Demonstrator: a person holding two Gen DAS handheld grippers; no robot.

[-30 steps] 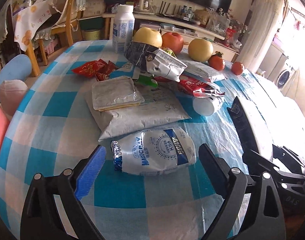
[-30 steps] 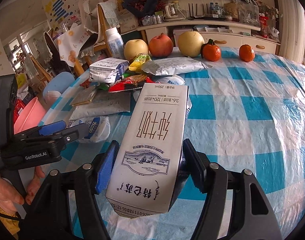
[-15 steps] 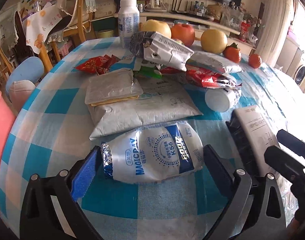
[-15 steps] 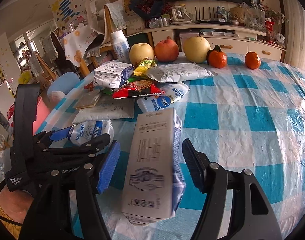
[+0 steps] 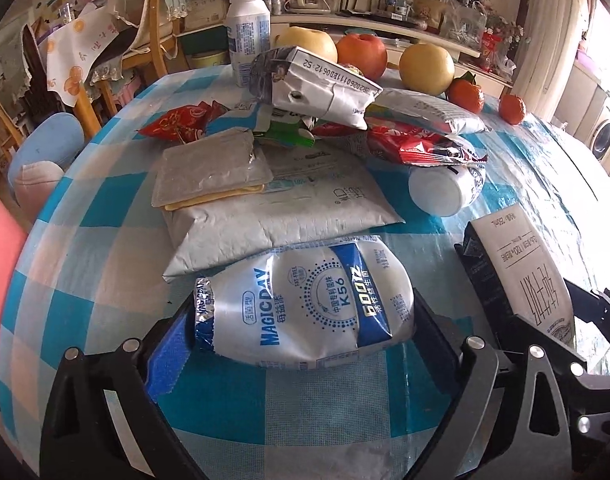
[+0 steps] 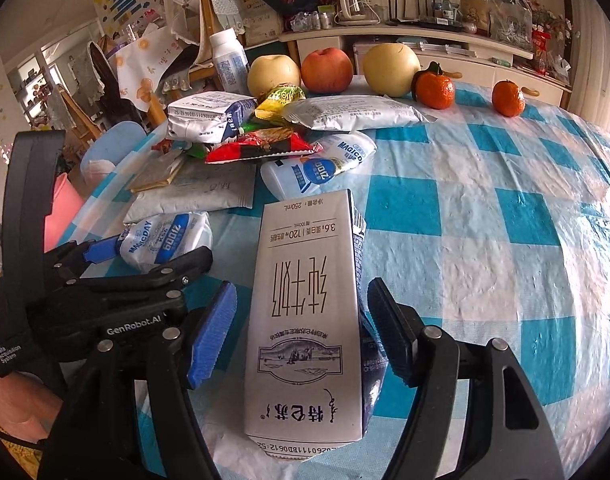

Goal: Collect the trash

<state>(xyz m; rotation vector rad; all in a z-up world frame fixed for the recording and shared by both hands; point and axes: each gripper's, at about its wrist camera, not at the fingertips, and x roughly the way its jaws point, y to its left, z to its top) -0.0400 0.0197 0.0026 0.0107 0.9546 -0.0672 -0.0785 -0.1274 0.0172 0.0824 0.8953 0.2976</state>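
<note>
A white and blue MAGICDAY pouch (image 5: 305, 304) lies flat on the checked tablecloth. My left gripper (image 5: 301, 304) is open and straddles it, one finger at each end, and the gap has not narrowed. The right wrist view shows the same left gripper (image 6: 145, 248) around the pouch (image 6: 165, 240). A white milk carton (image 6: 305, 312) lies on the cloth between the fingers of my right gripper (image 6: 301, 286). Its jaws are opening, and both pads stand clear of the carton's sides. The carton (image 5: 533, 268) also shows at the right edge of the left wrist view.
Behind the pouch is a heap of trash: a grey mailer bag (image 5: 281, 216), a silver packet (image 5: 209, 172), red wrappers (image 5: 417, 148), a crushed carton (image 5: 313, 84) and a lying bottle (image 5: 445, 192). Apples, pears and oranges line the far edge. A pink basin (image 5: 1, 268) stands off the table's left side.
The left gripper came forward and down until the pouch lay between its fingers. The right gripper released the milk carton, which dropped onto the cloth between its pads.
</note>
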